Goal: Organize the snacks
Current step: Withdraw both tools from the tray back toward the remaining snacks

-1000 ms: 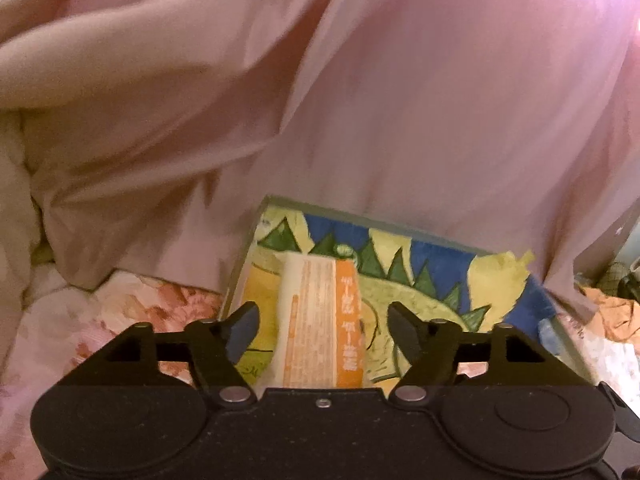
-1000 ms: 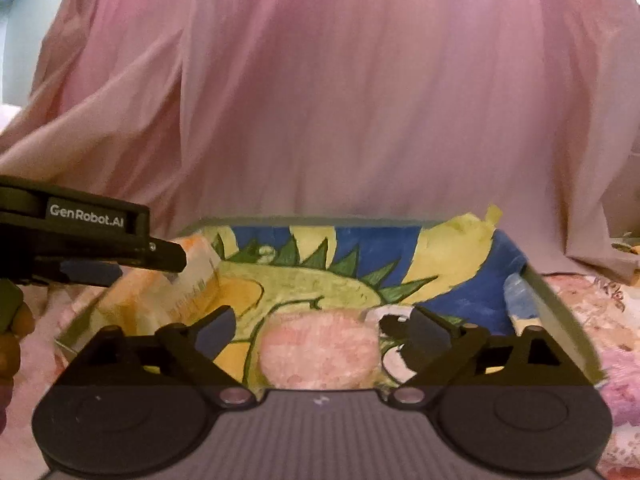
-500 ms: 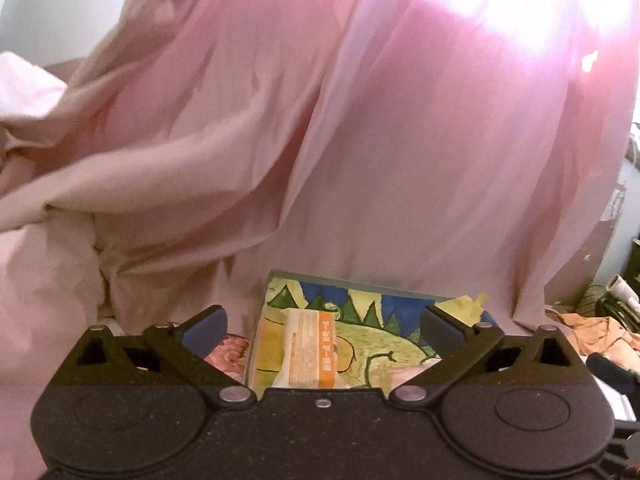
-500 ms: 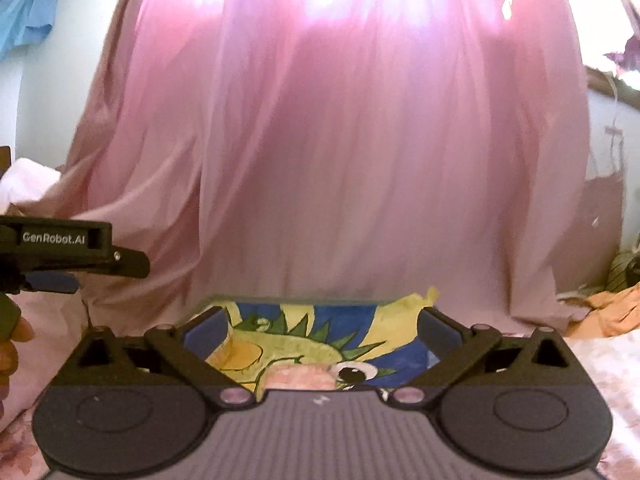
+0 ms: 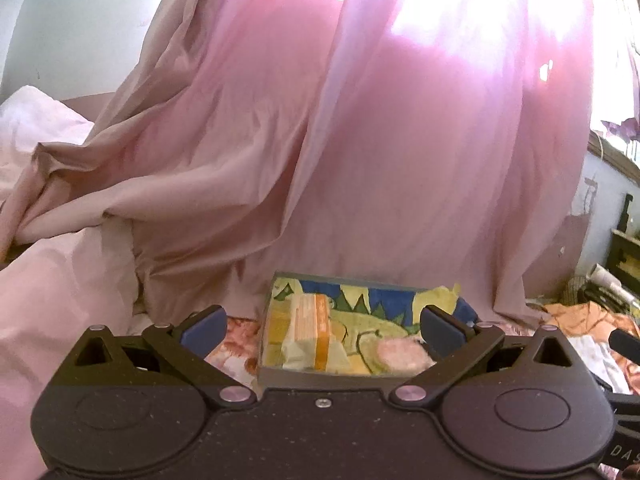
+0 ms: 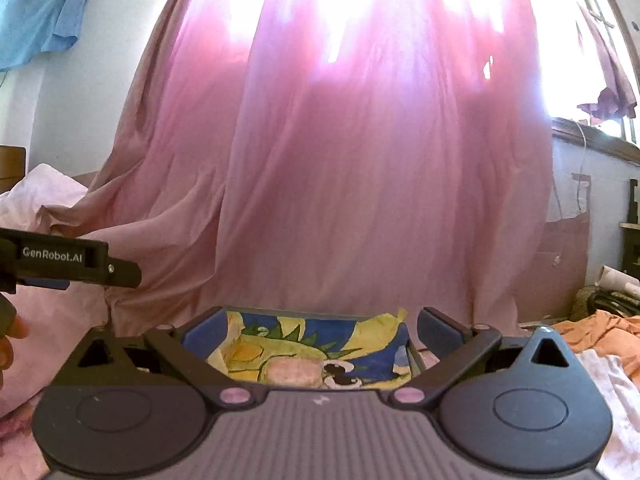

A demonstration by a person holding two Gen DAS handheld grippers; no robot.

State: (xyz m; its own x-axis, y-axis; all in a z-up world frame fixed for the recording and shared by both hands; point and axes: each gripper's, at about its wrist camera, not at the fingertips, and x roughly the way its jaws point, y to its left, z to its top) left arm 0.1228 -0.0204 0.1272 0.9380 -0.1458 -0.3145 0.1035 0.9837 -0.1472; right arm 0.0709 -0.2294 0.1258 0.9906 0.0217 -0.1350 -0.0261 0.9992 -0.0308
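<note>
Now both grippers, left [image 5: 320, 330] and right [image 6: 318, 330], hover with fingers wide apart and empty, while the snack [image 5: 310, 334] lies inside the box [image 5: 320, 380] on the bed.

Home bedroom, sunlit pink curtain [image 6: 360, 168] filling the view from 10 to 2 o'clock, rumpled pale bedding [image 5: 48, 280] at 9 o'clock, floral bedsheet [image 5: 236, 332] at 6 o'clock, blue cloth [image 6: 40, 20] hung on the wall at 10 o'clock, window frame [image 6: 592, 136] at 3 o'clock
</note>
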